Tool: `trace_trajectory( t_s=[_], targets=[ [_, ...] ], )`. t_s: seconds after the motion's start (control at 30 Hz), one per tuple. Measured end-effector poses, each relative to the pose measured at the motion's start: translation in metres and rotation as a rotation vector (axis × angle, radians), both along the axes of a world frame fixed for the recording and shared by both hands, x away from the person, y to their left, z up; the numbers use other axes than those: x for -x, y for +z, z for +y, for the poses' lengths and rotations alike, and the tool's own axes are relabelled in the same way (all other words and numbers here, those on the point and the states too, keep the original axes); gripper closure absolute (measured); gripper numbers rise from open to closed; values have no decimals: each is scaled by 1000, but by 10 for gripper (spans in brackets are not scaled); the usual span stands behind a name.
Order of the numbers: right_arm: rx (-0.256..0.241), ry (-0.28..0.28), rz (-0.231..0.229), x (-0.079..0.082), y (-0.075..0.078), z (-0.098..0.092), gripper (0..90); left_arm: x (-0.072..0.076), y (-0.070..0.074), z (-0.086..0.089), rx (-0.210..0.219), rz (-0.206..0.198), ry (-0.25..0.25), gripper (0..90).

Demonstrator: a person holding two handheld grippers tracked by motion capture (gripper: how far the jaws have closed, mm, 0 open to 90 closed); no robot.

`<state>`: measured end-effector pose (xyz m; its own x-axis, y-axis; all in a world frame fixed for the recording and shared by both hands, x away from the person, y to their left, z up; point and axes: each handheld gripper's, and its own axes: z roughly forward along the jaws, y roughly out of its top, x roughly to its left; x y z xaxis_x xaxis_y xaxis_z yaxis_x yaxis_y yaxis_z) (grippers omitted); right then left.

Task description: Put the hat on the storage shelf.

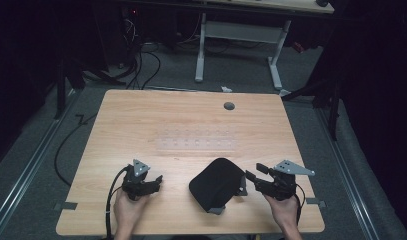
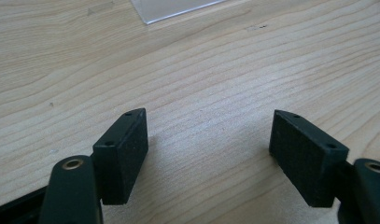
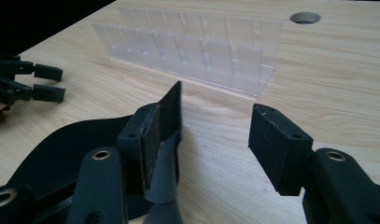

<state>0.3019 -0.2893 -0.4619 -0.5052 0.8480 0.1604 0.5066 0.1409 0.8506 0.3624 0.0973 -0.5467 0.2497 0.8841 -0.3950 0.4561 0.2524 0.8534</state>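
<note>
A black, flat, pouch-like object [image 1: 217,184] with grey tabs lies at the front middle of the wooden table [image 1: 141,120]. My right gripper [image 1: 254,171] is at the pouch's right edge, pointing left. In the right gripper view its jaws [image 3: 206,121] stand open. The black object's raised edge [image 3: 172,105] and a grey tab [image 3: 163,175] rest against the inner face of the left pad. My left gripper [image 1: 155,179] sits to the left of the black object, apart from it. It [image 2: 208,126] is open over bare wood.
A clear plastic slotted rack [image 1: 196,141] lies at the table's middle, beyond both grippers [image 3: 187,51]; one corner of the rack [image 2: 173,8] shows in the left gripper view. A grey cable hole [image 1: 229,106] is at the far right. Another desk's white legs [image 1: 201,50] stand behind.
</note>
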Motion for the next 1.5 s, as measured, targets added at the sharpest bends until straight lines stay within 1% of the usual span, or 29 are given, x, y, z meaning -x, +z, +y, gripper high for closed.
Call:
trace_trajectory(
  t_s=[0.1,0.13,0.2,0.27,0.33,0.37,0.47,0.53,0.6,0.8,0.87,0.9,0.93,0.97,1.1,1.13,1.23,1.3,1.4,1.5],
  targets=[
    [6,14,4,-1,-1,4,436,0,0,0,0,0,0,284],
    [12,28,12,-2,-4,9,435,0,0,0,-1,0,-1,284],
    [15,33,16,-3,-5,11,434,0,0,0,-2,-1,-1,283],
    [22,45,35,-6,-10,16,432,0,0,0,-1,-1,-1,283],
    [24,50,37,-7,-12,17,431,0,0,0,-2,-1,-1,283],
    [25,52,53,-10,-16,20,429,0,0,0,-2,-1,-1,283],
    [27,61,69,-13,-22,23,428,0,0,0,-2,0,-1,282],
    [28,64,72,-14,-23,24,428,0,0,0,0,0,0,282],
    [30,72,95,-17,-29,28,427,0,0,0,0,1,0,282],
    [23,90,117,-20,-37,31,430,0,0,0,0,0,0,281],
    [25,93,118,-21,-38,31,431,0,0,0,0,1,0,281],
    [20,98,134,-22,-41,31,435,0,0,0,0,1,0,281],
    [20,98,134,-22,-41,31,435,0,0,0,0,1,0,282],
    [24,105,146,-22,-44,31,441,0,0,0,0,1,0,281],
    [30,115,150,-22,-47,33,481,0,0,0,0,1,0,281],
    [36,116,136,-21,-47,33,496,0,0,0,-2,0,0,282],
    [36,114,134,-20,-48,32,542,0,0,0,-2,0,-1,282],
    [38,116,130,-20,-49,32,557,0,0,0,-1,0,0,281],
    [39,140,120,-18,-50,31,619,0,0,0,-2,0,0,281],
    [33,159,123,-18,-51,31,675,0,0,0,-2,0,-1,281]
  ],
)
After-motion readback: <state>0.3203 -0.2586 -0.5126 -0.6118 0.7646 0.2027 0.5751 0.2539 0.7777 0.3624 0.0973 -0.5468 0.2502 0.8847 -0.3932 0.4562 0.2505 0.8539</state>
